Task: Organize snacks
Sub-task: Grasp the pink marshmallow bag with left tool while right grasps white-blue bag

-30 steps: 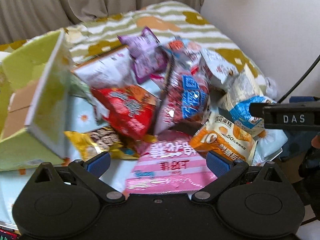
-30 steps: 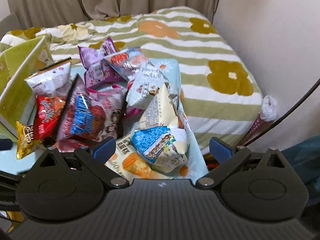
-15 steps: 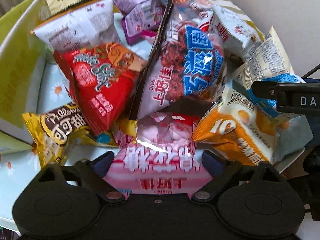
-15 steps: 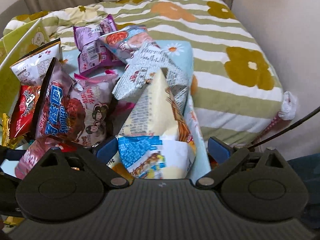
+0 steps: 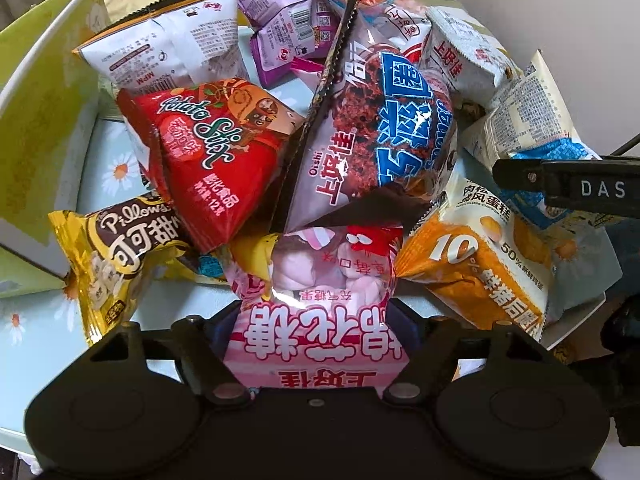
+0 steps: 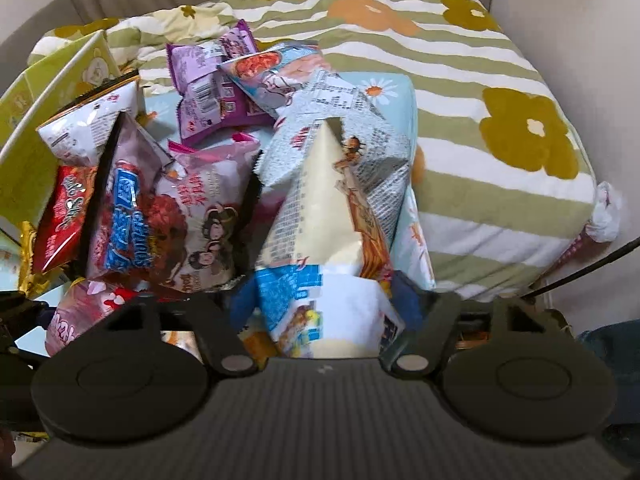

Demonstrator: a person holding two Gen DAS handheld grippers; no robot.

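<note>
1. At the far left of the left wrist view, a yellow-green box is seen standing open beside the snack heap, on a counter covered in a pale blue daisy print.
2. A gold cocoa-pillow packet is seen lying just beside a red potato-stick bag, which leans on it.
3. The left gripper is pointed steeply down. Its jaws are closing, and a pink marshmallow bag is seen between them, its sides pinched in against the blue pads.
4. A tall purple-brown bag with blue lettering is propped upright behind the pink bag.
5. An orange cake packet is seen to the right, touching the pink bag's corner.
6. In the right wrist view, the right gripper is closing, with a cream and blue snack bag between its jaws; both pads are seen against the bag's lower sides.
7. A striped, flowered bed is seen beyond the counter, at the right.
</note>
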